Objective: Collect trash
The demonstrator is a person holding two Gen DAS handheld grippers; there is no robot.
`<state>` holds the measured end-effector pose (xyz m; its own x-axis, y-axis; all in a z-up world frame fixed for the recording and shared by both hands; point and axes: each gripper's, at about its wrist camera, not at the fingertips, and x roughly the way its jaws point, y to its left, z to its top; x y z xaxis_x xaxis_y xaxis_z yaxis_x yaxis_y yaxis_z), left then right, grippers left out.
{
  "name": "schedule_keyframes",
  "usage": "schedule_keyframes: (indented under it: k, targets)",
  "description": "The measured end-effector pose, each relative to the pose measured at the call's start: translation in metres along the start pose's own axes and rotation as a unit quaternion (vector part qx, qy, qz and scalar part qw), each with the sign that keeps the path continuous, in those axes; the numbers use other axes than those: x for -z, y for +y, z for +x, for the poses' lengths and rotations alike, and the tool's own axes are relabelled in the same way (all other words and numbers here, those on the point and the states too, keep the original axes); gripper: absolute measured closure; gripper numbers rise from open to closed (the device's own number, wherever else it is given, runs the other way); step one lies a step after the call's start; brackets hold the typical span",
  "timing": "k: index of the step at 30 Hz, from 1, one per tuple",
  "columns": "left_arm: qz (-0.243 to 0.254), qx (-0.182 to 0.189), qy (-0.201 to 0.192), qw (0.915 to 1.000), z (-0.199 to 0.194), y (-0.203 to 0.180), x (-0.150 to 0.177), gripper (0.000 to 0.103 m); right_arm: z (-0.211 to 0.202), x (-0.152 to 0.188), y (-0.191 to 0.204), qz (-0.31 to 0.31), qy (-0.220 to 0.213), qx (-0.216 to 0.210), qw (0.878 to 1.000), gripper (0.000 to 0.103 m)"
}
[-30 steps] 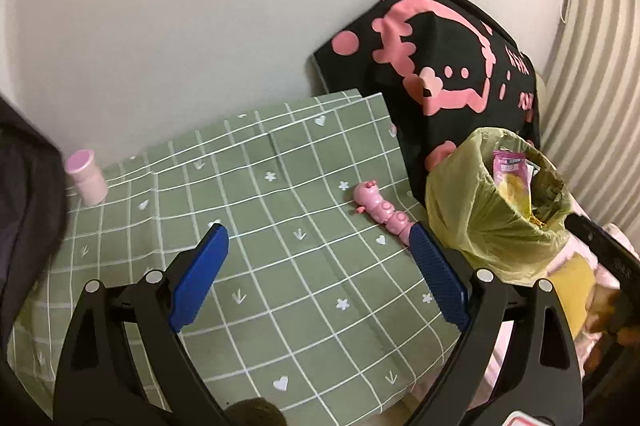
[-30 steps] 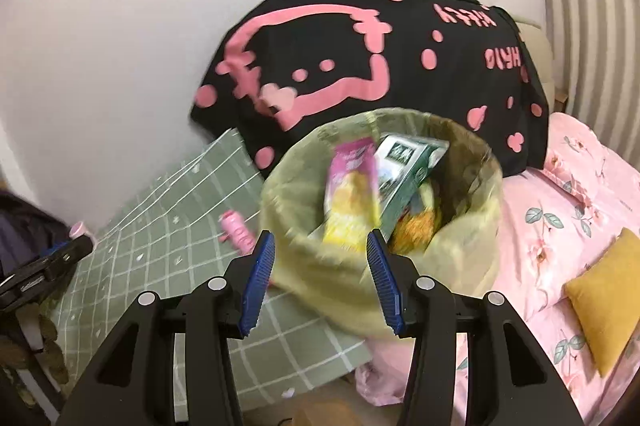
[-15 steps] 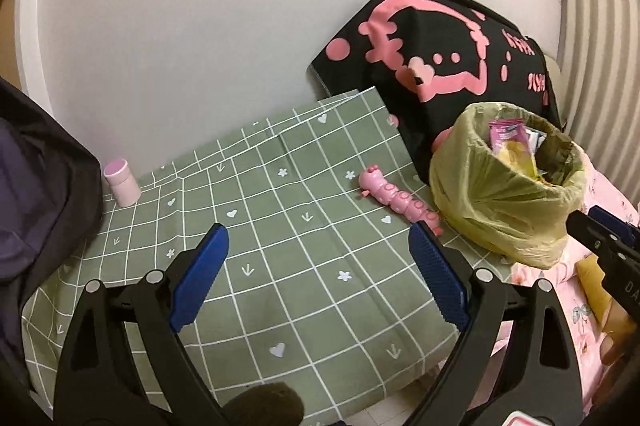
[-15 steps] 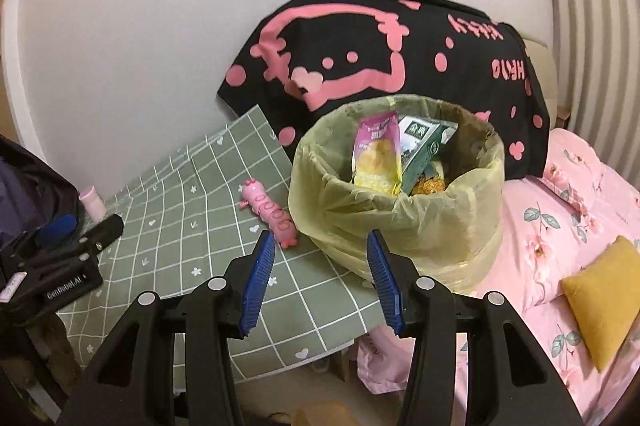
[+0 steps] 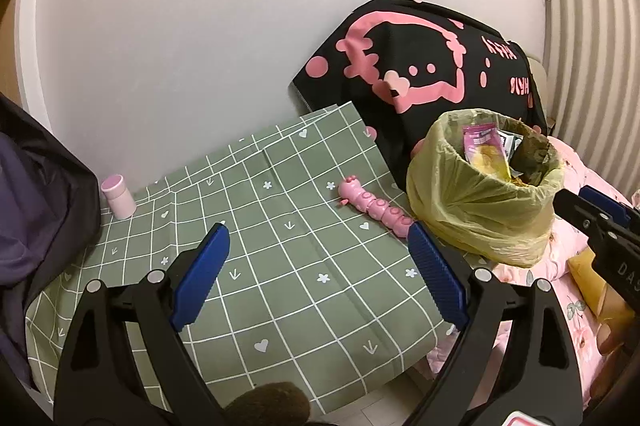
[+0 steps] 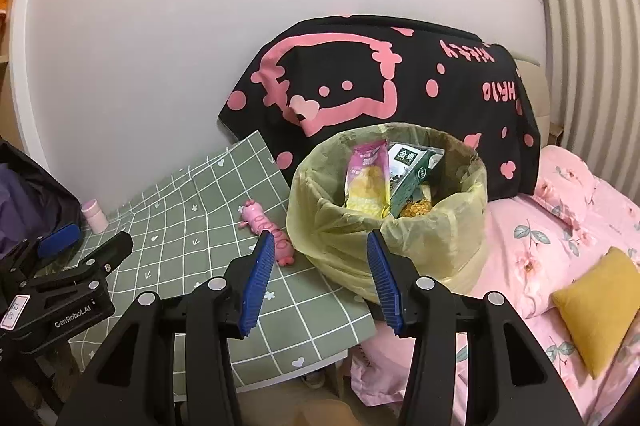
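A bin lined with a yellow-green bag (image 6: 394, 226) stands at the right edge of the green checked tablecloth (image 6: 192, 226), holding snack wrappers (image 6: 368, 182) and a green carton (image 6: 412, 170). It also shows in the left wrist view (image 5: 484, 190). My right gripper (image 6: 320, 274) is open and empty, just in front of the bin. My left gripper (image 5: 316, 266) is open and empty above the tablecloth (image 5: 280, 266). A pink caterpillar toy (image 5: 374, 206) lies on the cloth beside the bin.
A small pink jar (image 5: 118, 196) stands at the back left by the wall. A black and pink blanket (image 6: 380, 86) hangs behind the bin. A pink floral bed (image 6: 560, 226) with a yellow cushion (image 6: 596, 300) lies to the right. A dark bag (image 5: 36, 194) is at the left.
Both grippers have pulled back and away from the bin, so more of the table and bed shows. Both stay open and empty.
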<state>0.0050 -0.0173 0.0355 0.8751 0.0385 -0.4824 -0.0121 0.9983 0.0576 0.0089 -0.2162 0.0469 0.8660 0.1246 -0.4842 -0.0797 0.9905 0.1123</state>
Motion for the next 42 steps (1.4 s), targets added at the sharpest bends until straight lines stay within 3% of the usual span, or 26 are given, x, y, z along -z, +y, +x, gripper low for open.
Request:
schedule_keyframes:
  k: [42]
  targets:
    - [-0.003, 0.018, 0.001, 0.9998, -0.005, -0.011, 0.0, 0.017, -0.005, 0.003, -0.005, 0.005, 0.0, 0.006, 1.0, 0.058]
